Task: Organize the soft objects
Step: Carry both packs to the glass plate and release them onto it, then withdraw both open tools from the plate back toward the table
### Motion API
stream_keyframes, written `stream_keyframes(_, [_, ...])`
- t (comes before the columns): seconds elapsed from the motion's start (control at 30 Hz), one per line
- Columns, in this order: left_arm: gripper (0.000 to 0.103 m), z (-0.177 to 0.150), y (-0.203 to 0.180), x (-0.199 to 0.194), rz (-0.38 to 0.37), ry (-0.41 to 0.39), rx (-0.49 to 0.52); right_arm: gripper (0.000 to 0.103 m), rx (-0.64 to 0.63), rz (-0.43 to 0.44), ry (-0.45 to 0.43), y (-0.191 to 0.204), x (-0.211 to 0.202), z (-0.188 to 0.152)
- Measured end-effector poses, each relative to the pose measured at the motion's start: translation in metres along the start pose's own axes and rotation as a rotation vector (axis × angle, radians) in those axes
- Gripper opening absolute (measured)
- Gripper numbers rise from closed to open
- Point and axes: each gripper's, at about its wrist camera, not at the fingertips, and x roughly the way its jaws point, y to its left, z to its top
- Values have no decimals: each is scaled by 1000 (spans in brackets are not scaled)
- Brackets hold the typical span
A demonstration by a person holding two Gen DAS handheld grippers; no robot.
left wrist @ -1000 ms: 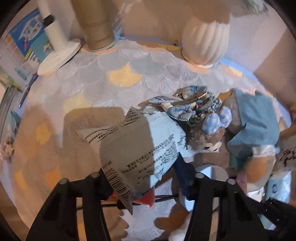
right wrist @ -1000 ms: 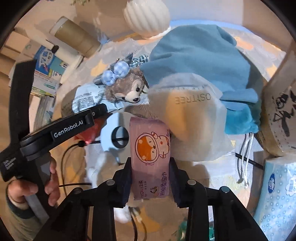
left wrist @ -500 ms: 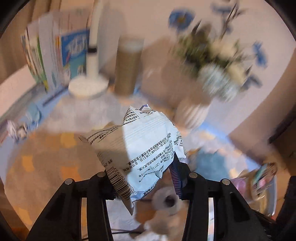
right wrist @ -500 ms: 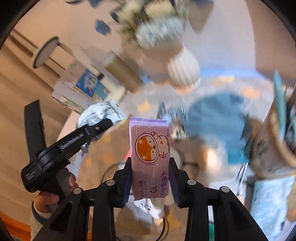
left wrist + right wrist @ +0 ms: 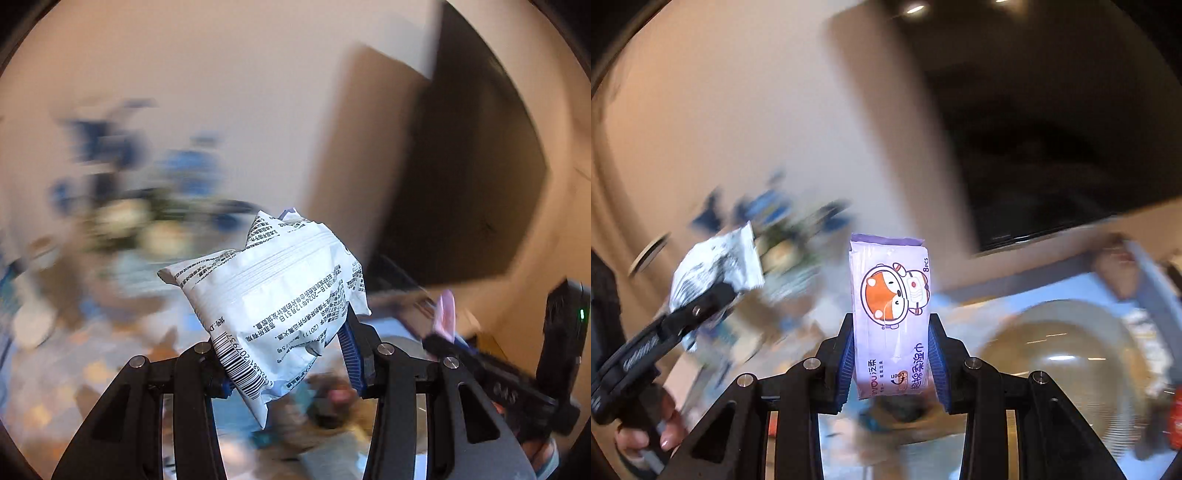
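A crumpled white packet [image 5: 273, 306] with black print and a barcode is clamped between the blue pads of my left gripper [image 5: 284, 369], held up in the air. The right wrist view shows my right gripper [image 5: 892, 363] shut on an upright lilac wipes pack [image 5: 890, 306] with a cartoon animal on it. The white packet [image 5: 716, 266] and the left gripper [image 5: 676, 325] also appear at the left of the right wrist view, with a hand [image 5: 646, 432] on the handle. At the right of the left wrist view the lilac pack's edge [image 5: 445, 310] sticks up from the right gripper.
Everything behind is motion-blurred. A bunch of blue and white flowers [image 5: 147, 206] stands at the left. A beige wall and a dark opening [image 5: 1052, 129] fill the upper right. A pale round container [image 5: 1063, 354] lies at the lower right of the right wrist view.
Both grippers have risen from the patterned tablecloth and tilted up, each keeping its pack. The plush toy, blue cloth and vase have dropped out of view.
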Motion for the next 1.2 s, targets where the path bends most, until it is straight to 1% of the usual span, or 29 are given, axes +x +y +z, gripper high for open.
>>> stream_keyframes(0.03, [42, 0, -14, 11, -43, 23, 29, 35, 25, -41, -17, -14, -8, 2])
stream_keyframes(0.07, [43, -3, -36, 31, -116, 79, 65, 35, 49, -89, -29, -28, -15, 4])
stream_keyframes(0.1, [43, -8, -50, 46, -166, 131, 80, 35, 69, -148, -32, -44, -20, 3])
stream_keyframes(0.13, [43, -16, -67, 65, -220, 203, 90, 35, 79, -201, -24, -55, -22, 2])
stream_keyframes(0.17, [43, -26, -82, 84, -260, 270, 99, 35, 90, -278, -3, -69, -24, -2])
stream_keyframes(0.23, [43, -46, -106, 113, -285, 356, 142, 35, 124, -368, 28, -90, -28, -10])
stream_keyframes(0.27, [43, -57, -117, 127, -276, 387, 175, 35, 150, -405, 61, -103, -27, -17])
stream_keyframes(0.33, [43, -72, -129, 147, -273, 445, 198, 35, 177, -439, 104, -119, -25, -28])
stream_keyframes(0.37, [43, -76, -132, 154, -281, 472, 192, 35, 186, -452, 118, -126, -26, -31])
stream_keyframes(0.4, [44, -81, -134, 160, -291, 502, 182, 35, 198, -462, 132, -132, -25, -35])
stream_keyframes(0.43, [48, -85, -137, 165, -294, 524, 179, 35, 213, -463, 140, -137, -25, -37])
stream_keyframes(0.5, [53, -90, -142, 170, -297, 549, 198, 36, 245, -454, 149, -144, -24, -38])
stream_keyframes(0.57, [62, -95, -148, 173, -287, 577, 233, 53, 275, -420, 192, -151, -18, -35])
stream_keyframes(0.6, [69, -97, -151, 171, -280, 583, 242, 70, 281, -416, 203, -151, -14, -43])
stream_keyframes(0.63, [74, -97, -152, 170, -276, 580, 248, 81, 288, -424, 203, -152, -15, -40])
stream_keyframes(0.67, [76, -97, -151, 168, -278, 568, 251, 83, 284, -439, 189, -150, -16, -42])
stream_keyframes(0.73, [80, -94, -155, 163, -274, 542, 266, 84, 267, -454, 179, -151, -16, -43])
stream_keyframes(0.83, [80, -89, -155, 160, -263, 517, 298, 84, 240, -463, 197, -149, -16, -43])
stream_keyframes(1.0, [80, -91, -153, 160, -257, 538, 294, 84, 240, -467, 215, -149, -16, -47])
stream_keyframes(1.2, [80, -94, -148, 158, -244, 551, 274, 84, 204, -477, 241, -144, -13, -51])
